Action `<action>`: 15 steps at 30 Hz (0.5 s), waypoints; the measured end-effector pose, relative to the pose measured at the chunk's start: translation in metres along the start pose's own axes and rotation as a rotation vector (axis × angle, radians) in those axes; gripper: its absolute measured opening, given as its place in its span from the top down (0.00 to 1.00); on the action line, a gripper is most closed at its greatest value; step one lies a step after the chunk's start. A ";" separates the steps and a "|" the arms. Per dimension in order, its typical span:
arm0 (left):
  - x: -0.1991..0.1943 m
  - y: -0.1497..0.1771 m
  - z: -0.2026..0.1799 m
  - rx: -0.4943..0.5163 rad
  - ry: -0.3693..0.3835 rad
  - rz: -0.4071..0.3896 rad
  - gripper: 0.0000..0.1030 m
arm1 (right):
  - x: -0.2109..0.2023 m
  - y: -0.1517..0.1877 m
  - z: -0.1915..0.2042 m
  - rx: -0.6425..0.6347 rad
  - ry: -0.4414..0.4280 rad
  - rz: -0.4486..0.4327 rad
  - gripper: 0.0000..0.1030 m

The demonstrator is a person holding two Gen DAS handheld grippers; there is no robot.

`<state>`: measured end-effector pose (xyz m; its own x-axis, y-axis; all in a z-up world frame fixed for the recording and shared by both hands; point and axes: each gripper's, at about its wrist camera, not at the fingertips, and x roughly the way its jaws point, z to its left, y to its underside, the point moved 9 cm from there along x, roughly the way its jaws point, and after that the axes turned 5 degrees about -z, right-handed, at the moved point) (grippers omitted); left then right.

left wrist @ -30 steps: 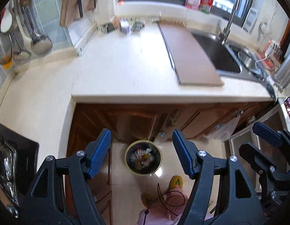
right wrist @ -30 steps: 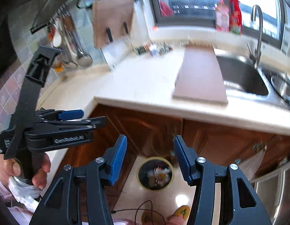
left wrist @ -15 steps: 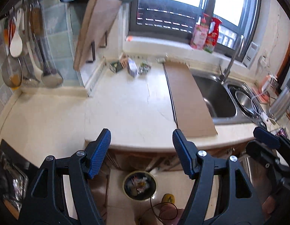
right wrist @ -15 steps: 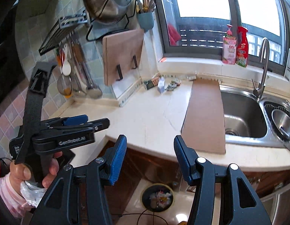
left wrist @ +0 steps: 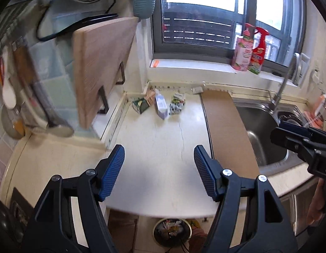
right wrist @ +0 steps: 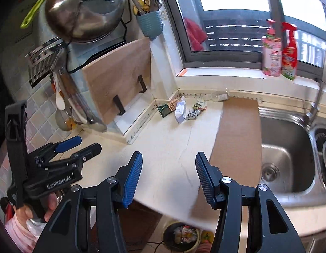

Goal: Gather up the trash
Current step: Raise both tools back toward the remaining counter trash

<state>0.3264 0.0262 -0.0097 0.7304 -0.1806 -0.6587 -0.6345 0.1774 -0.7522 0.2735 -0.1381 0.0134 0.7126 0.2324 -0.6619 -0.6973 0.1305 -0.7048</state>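
Several pieces of trash lie at the back of the cream countertop: a small white-and-blue carton, a dark green wrapper, and crumpled printed wrappers. My left gripper is open and empty over the counter's front part. My right gripper is open and empty, also short of the trash. A round bin with trash in it stands on the floor below the counter edge.
A brown board lies beside the steel sink with its tap. A wooden cutting board leans on a rack at left, utensils hang beside it. Bottles stand on the windowsill.
Both grippers have risen from floor-bin level and tilted up toward the counter; the trash at the back is now closer and the bin has dropped to the bottom edge.
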 end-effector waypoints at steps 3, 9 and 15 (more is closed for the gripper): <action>0.042 -0.029 -0.012 -0.004 -0.016 0.022 0.36 | 0.043 -0.038 -0.025 -0.011 -0.022 0.035 0.48; 0.147 -0.072 -0.038 0.017 -0.051 0.097 0.36 | 0.149 -0.103 -0.085 0.007 -0.072 0.120 0.48; 0.256 -0.085 -0.039 0.032 -0.078 0.193 0.36 | 0.269 -0.123 -0.132 0.073 -0.128 0.221 0.48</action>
<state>0.5575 -0.0725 -0.1147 0.6145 -0.0647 -0.7862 -0.7569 0.2325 -0.6108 0.5611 -0.2188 -0.1120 0.5304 0.3826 -0.7565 -0.8417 0.1310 -0.5238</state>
